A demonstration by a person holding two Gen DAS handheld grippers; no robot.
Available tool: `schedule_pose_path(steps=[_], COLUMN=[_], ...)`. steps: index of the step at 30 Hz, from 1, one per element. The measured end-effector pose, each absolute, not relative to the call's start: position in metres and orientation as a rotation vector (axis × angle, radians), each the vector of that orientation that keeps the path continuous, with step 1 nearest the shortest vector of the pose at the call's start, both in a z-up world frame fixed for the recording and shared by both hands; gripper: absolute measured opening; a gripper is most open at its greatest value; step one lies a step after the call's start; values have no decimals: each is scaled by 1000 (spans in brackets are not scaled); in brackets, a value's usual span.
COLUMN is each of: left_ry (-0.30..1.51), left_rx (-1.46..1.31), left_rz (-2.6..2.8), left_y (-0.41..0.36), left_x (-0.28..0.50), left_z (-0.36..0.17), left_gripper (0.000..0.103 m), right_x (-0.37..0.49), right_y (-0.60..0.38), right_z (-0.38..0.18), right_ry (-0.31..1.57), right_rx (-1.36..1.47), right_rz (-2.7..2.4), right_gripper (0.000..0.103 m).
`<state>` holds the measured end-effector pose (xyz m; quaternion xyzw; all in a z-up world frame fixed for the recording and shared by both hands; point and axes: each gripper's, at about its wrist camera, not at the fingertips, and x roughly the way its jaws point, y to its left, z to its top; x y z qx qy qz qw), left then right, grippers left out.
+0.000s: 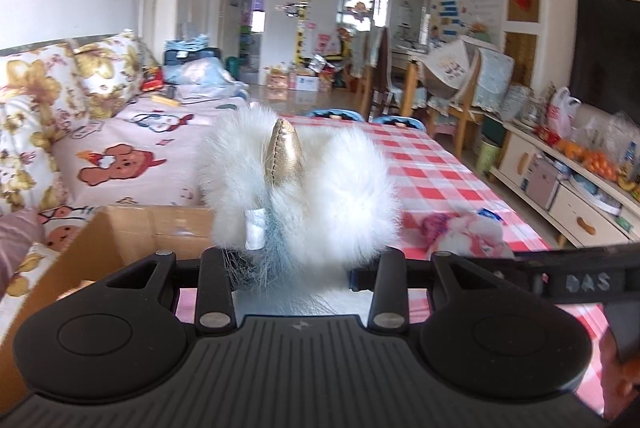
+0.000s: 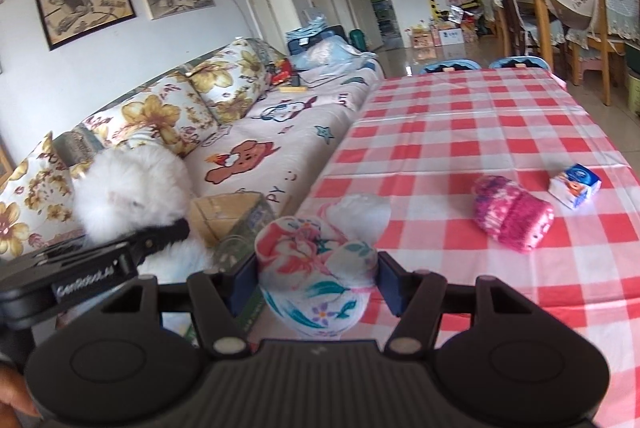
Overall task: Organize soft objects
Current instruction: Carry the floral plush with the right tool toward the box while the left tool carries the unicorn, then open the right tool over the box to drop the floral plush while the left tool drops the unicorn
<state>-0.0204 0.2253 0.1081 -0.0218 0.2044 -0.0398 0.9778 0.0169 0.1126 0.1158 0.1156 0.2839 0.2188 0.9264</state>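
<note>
Both grippers carry soft things above the checked table (image 2: 460,131).
Left gripper (image 1: 296,260) clamps a white fur toy (image 1: 304,195); right gripper (image 2: 316,280) squeezes a floral cloth roll (image 2: 316,276).

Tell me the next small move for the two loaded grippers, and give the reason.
Probably carry the left gripper, shut on the fluffy white fur toy with a gold leather horn, over the open brown cardboard box just to its left and release. The right gripper already clamps the rolled floral white cloth, so it could follow. Both soft things look lifted off the red checked tablecloth.
</note>
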Motion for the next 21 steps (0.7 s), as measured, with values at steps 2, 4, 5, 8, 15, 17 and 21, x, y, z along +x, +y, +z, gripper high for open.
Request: schedule_pose_path(steps=[2,4,5,8,15,17,21], left_ry=[409,410,412,423,448,451,460], left_rx=[-57,-70,-77,-93,-108,-109,-126], left_rz=[-54,-29,-19,18,96,112,134], left_y=[236,241,246,261,265,266,273], left_x=[-19,-14,-13,-8,5,7,5], left_z=[111,114,115,115,115,114,114], left_gripper=[45,45,45,45,45,45,45], right_x=[17,16,16,16,7,7,6], right_y=[122,134,141,160,207,217,235], right_z=[118,119,120,119,114,113,111], right_ry=[580,577,577,580,592,590,589], right_rx=[230,215,207,189,140,127,98], right_rz=[477,504,518,562,675,704,741], right_gripper=[62,62,62,62,62,62,62])
